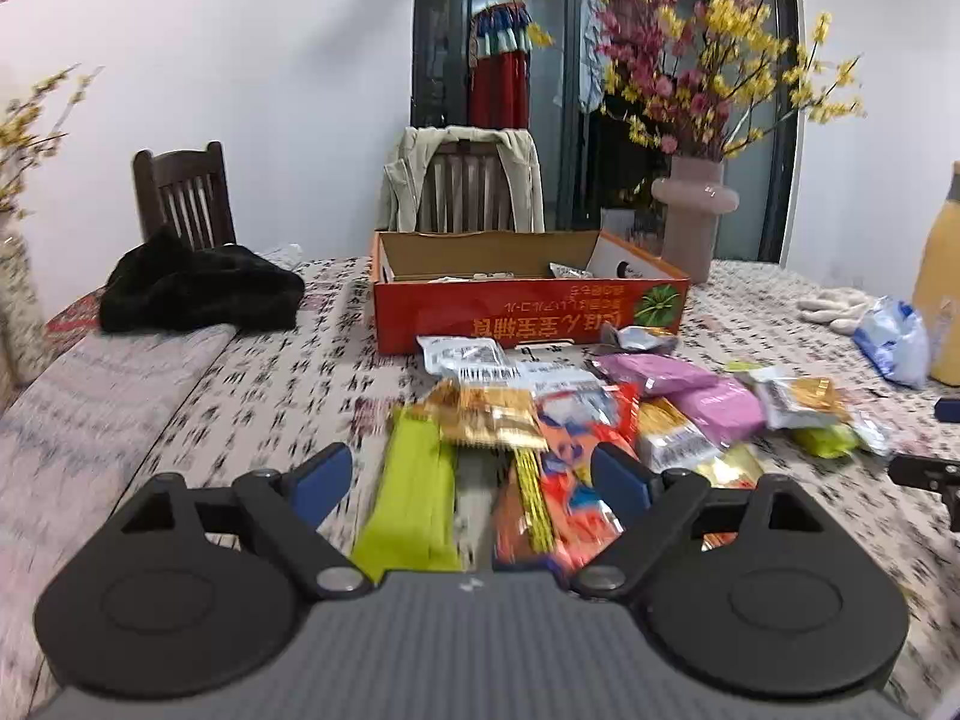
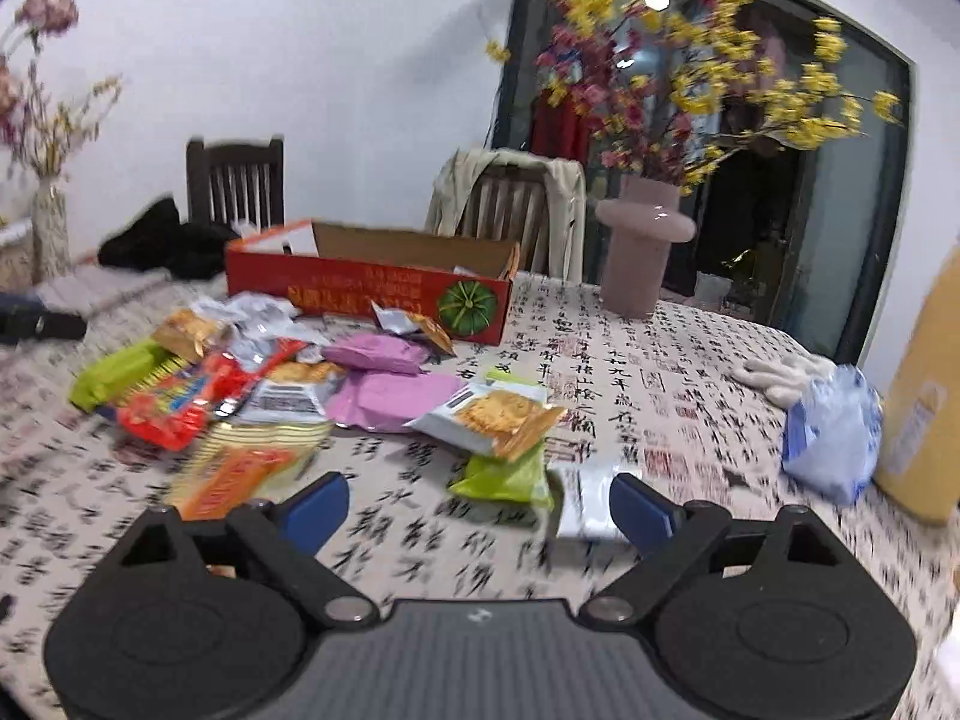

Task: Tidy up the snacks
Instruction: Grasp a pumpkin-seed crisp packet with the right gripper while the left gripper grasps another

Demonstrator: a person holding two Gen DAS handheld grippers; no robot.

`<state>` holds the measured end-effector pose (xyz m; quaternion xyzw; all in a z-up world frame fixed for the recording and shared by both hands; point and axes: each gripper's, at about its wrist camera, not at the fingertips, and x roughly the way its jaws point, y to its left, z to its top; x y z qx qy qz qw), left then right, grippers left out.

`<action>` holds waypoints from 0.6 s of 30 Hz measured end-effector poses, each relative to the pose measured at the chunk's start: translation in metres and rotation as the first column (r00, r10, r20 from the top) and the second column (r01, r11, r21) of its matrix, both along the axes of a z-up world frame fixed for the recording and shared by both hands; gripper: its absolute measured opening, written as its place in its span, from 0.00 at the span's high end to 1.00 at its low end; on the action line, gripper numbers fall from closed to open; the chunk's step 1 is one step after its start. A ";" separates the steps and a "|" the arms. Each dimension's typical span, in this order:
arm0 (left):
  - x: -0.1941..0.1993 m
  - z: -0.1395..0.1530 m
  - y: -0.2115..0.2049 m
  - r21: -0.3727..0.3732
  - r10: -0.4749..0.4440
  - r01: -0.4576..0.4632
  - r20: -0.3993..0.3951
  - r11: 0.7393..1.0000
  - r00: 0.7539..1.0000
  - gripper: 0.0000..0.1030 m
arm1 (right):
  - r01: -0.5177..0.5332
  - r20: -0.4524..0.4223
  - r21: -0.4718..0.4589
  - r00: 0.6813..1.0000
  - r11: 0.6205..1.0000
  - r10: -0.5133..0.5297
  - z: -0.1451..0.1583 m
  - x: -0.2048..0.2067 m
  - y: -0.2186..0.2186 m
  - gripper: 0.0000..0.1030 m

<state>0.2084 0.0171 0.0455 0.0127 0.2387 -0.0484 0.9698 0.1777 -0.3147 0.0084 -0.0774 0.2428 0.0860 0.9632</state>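
Meanwhile, the left gripper [image 1: 471,480] is hovering wide open over the lime-green snack packet [image 1: 414,504], gripping nothing. Likewise, the right gripper [image 2: 477,507] is hanging spread apart and empty above the tablecloth [image 2: 660,384], with the snack pile [image 2: 300,384] lying before the red cardboard box [image 2: 366,294].

Left gripper [image 1: 471,477]: two blue-padded fingers [image 1: 321,480] carried on matte black linkage arms; a silver pivot screw is seen at each arm's root; two round black housings with recessed discs; grey ribbed centre body bearing a small white mark. Right gripper [image 2: 479,507]: identical build, blue fingers [image 2: 639,510], black arms, silver screws, grey ribbed body
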 end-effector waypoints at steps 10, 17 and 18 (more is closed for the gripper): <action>0.093 -0.019 -0.015 0.009 -0.031 0.032 -0.084 0.999 0.996 0.22 | -0.068 -0.082 -0.121 0.995 0.990 0.058 -0.010 0.090 0.010 0.15; 0.121 -0.033 -0.006 -0.042 -0.041 0.034 -0.152 0.999 0.988 0.55 | -0.131 -0.149 -0.144 0.983 0.981 0.110 -0.023 0.137 0.019 0.23; 0.123 -0.034 -0.005 -0.046 -0.044 0.037 -0.155 0.998 0.987 0.55 | -0.135 -0.153 -0.137 0.982 0.981 0.113 -0.023 0.140 0.019 0.26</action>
